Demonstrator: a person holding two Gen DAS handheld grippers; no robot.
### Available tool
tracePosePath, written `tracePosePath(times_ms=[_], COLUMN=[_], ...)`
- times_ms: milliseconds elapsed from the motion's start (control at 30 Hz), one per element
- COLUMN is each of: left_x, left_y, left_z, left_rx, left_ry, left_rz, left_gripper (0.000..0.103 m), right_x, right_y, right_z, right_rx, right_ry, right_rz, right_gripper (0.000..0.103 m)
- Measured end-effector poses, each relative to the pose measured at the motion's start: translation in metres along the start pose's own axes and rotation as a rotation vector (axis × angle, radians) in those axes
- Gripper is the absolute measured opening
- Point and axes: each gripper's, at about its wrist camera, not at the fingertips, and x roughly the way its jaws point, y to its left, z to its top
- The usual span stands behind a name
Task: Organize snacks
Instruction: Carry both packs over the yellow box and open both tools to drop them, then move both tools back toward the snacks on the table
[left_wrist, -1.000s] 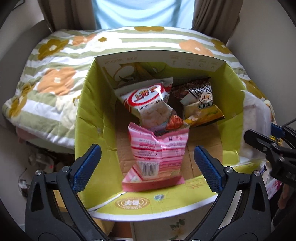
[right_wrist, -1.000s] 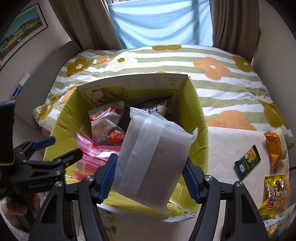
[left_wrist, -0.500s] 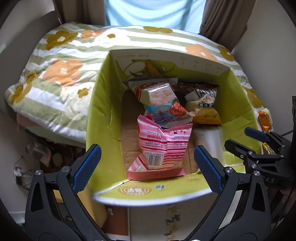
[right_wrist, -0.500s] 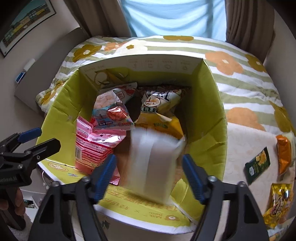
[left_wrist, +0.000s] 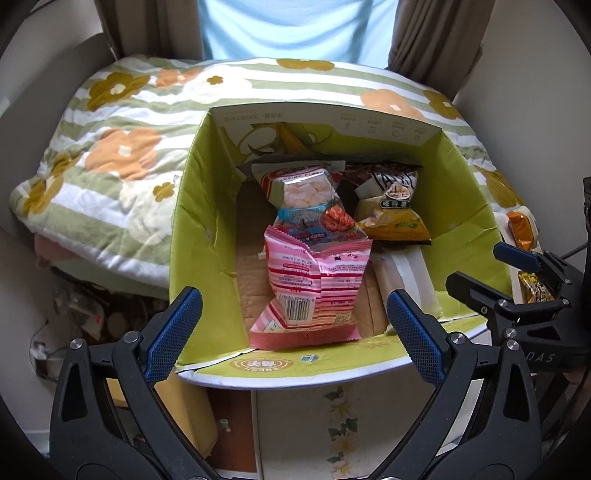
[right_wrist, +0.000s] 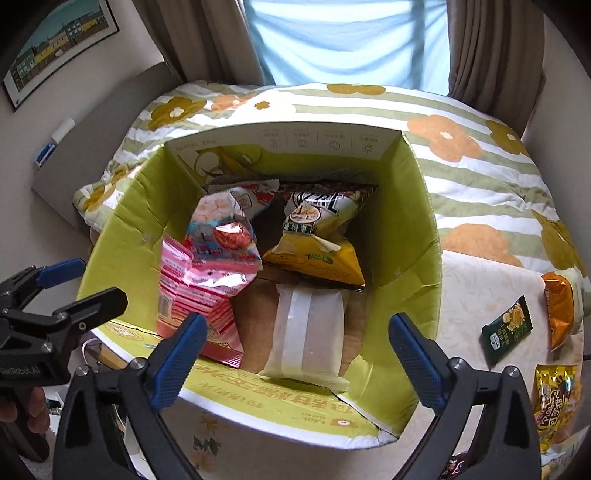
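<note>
A green-lined cardboard box (right_wrist: 410, 229) holds several snack bags. A white wrapped packet (right_wrist: 308, 332) lies on its floor at the near right, free of my right gripper (right_wrist: 295, 354), whose jaws are opening wide above it with nothing pressed between them. A pink striped bag (left_wrist: 314, 284), a shrimp flakes bag (left_wrist: 306, 188) and a yellow chip bag (left_wrist: 391, 214) stand in the box. My left gripper (left_wrist: 291, 336) hangs open over the box's near rim, holding nothing. The white packet (left_wrist: 406, 280) shows beside the pink bag.
A flowered striped blanket (right_wrist: 461, 122) lies behind the box. To the right on a pale cloth lie a dark green packet (right_wrist: 508, 328), an orange bag (right_wrist: 559, 306) and a yellow bag (right_wrist: 556, 398). Curtains and a window stand at the back. Clutter sits on the floor at left (left_wrist: 85, 310).
The right gripper opened and let go of the white packet, which dropped onto the box floor. The left gripper stayed open and drifted a little.
</note>
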Motion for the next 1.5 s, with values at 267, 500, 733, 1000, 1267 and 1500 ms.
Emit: tracePosePath(times_ms=[267, 500, 733, 1000, 1267, 1500], left_x=[-0.010, -0.016, -0.029, -0.038, -0.022, 0.004], left_y=[-0.017, -0.054, -0.106, -0.183, -0.287, -0.352], left_z=[-0.002, -0.001, -0.018, -0.060, -0.130, -0.189], left_rx=[0.060, 0.165, 0.270, 0.331, 0.491, 0.598], left_ry=[-0.027, -0.051, -0.084, -0.082, 0.004, 0.084], left_rz=[-0.065, -0.120, -0.177, -0.241, -0.358, -0.416], left_gripper=[0.100, 0.100, 0.100, 0.100, 0.100, 0.100], right_x=[-0.028, -0.063, -0.108, -0.163, -0.190, -0.182], right_y=[-0.007, -0.027, -0.061, -0.122, -0.193, -0.237], right_z=[-0.009, -0.029, -0.052, -0.089, -0.143, -0.189], right_rx=[0.056, 0.122, 0.177, 0.181, 0.235, 0.248], right_ry=[-0.040, -0.062, -0.137, -0.179, -0.138, -0.096], right_rz=[-0.027, -0.097, -0.157, -0.256, -0.229, -0.210], right_gripper=[0.098, 0.098, 0.098, 0.098, 0.098, 0.098])
